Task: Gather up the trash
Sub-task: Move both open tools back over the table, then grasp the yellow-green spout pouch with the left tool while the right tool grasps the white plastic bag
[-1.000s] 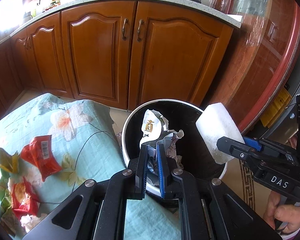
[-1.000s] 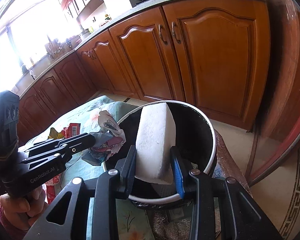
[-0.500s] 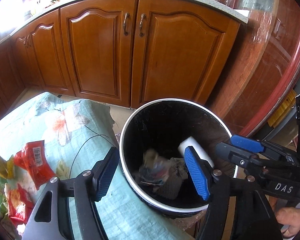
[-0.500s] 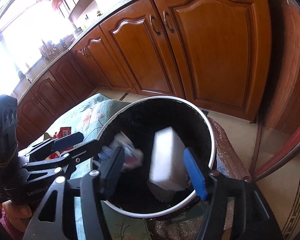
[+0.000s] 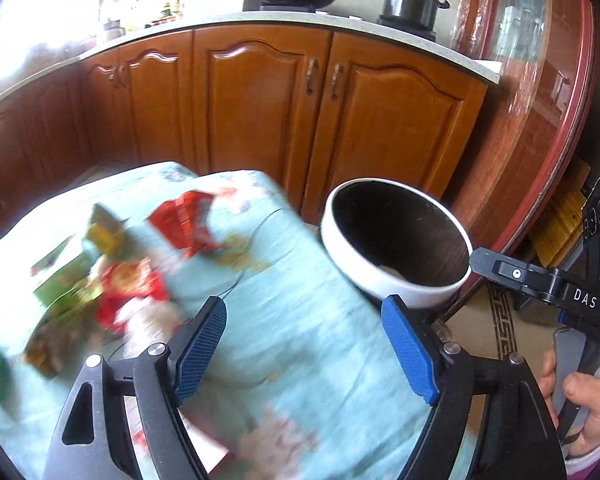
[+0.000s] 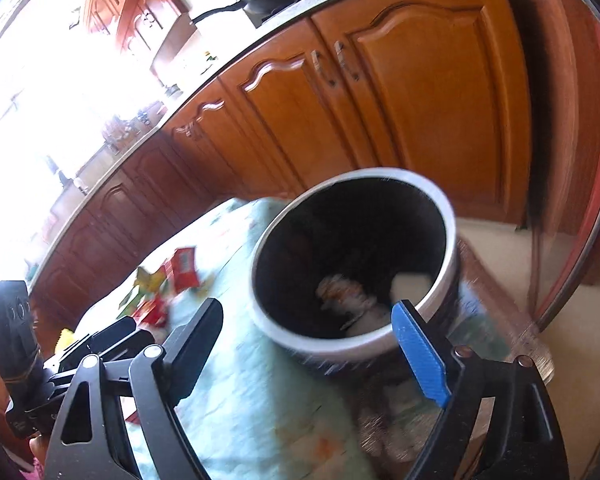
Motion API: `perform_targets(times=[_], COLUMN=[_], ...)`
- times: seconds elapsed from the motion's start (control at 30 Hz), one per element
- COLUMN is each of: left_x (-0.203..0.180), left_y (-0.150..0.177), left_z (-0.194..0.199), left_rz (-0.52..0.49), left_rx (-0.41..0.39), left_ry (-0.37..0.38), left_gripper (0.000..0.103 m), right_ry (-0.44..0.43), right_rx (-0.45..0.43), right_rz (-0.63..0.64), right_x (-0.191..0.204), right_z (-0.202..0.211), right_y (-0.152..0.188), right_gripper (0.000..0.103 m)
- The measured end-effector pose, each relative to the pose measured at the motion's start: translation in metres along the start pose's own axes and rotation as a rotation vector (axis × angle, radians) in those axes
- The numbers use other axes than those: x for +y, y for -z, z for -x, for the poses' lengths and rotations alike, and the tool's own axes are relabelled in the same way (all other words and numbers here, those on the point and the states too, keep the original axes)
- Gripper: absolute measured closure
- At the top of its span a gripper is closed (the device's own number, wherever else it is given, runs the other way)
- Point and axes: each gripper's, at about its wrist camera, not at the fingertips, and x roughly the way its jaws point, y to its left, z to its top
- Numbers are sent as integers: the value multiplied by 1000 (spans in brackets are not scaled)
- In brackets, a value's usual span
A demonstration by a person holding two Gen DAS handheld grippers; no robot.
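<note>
Both grippers, left gripper and right gripper, have empty jaws opening; bin sits right of wrappers for easy drops.

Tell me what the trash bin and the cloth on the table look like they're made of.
Trash bin: smooth glossy white shell, likely plastic or enamelled metal, with a dark liner. Cloth: soft matte woven fabric, pale blue with a floral print, draping over the table edge.

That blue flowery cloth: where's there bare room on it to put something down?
Bare cloth lies between the wrappers and the bin, toward the camera. The left side, around the red packet, is crowded.
</note>
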Motion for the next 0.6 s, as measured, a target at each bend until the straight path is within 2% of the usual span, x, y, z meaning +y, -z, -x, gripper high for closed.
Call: perform_targets(times=[0.13,0.37,0.6], left_x=[22,66,101], left_y=[28,69,89], left_z=[36,79,103], left_rz=[12,99,181], left_rx=[-14,0,10], left_ry=[-69,-151,-170], left_gripper=[23,21,21], right_ry=[-44,-110,-148], right_rx=[37,111,162], right_rz=[13,63,142], right_x=[26,76,125], right_z=[0,-12,-31], right_y=[26,60,81], right_gripper=[15,15,15])
